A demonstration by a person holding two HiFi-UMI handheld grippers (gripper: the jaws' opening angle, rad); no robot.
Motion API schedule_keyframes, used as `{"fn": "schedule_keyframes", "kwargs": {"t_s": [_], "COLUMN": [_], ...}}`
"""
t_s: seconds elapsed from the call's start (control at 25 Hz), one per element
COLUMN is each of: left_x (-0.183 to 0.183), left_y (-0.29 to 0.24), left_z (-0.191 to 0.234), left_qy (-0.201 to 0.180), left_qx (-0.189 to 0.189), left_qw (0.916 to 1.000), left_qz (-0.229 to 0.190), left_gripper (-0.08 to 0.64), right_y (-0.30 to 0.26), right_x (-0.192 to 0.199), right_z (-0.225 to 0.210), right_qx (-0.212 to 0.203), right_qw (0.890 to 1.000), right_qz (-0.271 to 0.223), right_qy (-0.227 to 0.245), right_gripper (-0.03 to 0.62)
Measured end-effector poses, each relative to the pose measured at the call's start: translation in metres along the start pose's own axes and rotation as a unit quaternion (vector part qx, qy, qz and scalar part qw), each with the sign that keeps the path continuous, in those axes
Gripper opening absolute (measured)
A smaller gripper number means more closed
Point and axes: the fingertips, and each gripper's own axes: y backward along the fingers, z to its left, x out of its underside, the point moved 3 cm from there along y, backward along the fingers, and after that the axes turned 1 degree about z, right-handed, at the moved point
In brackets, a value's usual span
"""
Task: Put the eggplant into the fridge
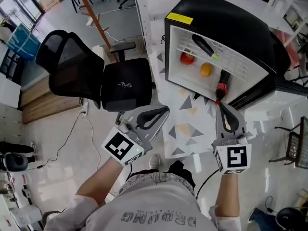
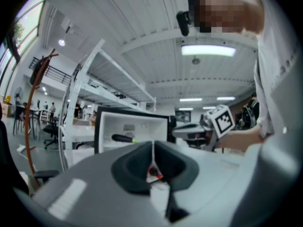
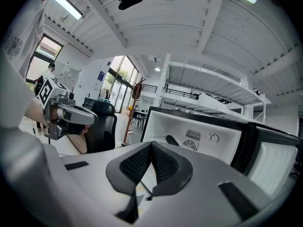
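Observation:
The eggplant (image 1: 204, 45), dark with a green stem end, lies on the upper wire shelf of the open black fridge (image 1: 231, 18). It also shows in the left gripper view as the eggplant (image 2: 123, 138) and, partly hidden by the jaws, in the right gripper view as the eggplant (image 3: 172, 140). My right gripper (image 1: 219, 105) (image 3: 151, 148) is shut and empty, pointing at the fridge opening just short of it. My left gripper (image 1: 165, 111) (image 2: 152, 148) is shut with nothing held, further back at the table's left edge.
A tomato (image 1: 187, 58) and an orange (image 1: 206, 70) lie in the fridge. A dark bottle with a red band (image 1: 222, 85) stands at its front edge. The fridge door (image 1: 288, 86) hangs open to the right. A black office chair (image 1: 96, 78) stands left of the table.

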Motion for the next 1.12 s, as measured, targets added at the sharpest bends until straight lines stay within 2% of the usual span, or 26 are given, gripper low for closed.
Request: {"fn": "schedule_keyframes", "kwargs": {"t_s": [0.28, 1.12], "left_x": [0.003, 0.004], "left_y": [-0.002, -0.016], "left_z": [-0.004, -0.003], "left_qy": [0.003, 0.006], "left_qx": [0.004, 0.003], "left_qw": [1.0000, 1.0000], "left_qz": [0.003, 0.003], "left_gripper": [0.018, 0.017], "right_y": [0.007, 0.001], "right_x": [0.005, 0.020], "right_z": [0.000, -0.002], "right_qx": [-0.004, -0.016], "right_qw": [1.000, 0.999], "right_qz": [0.000, 0.013], "right_qy": [-0.025, -0.044], "right_gripper": [0.003, 0.003]}}
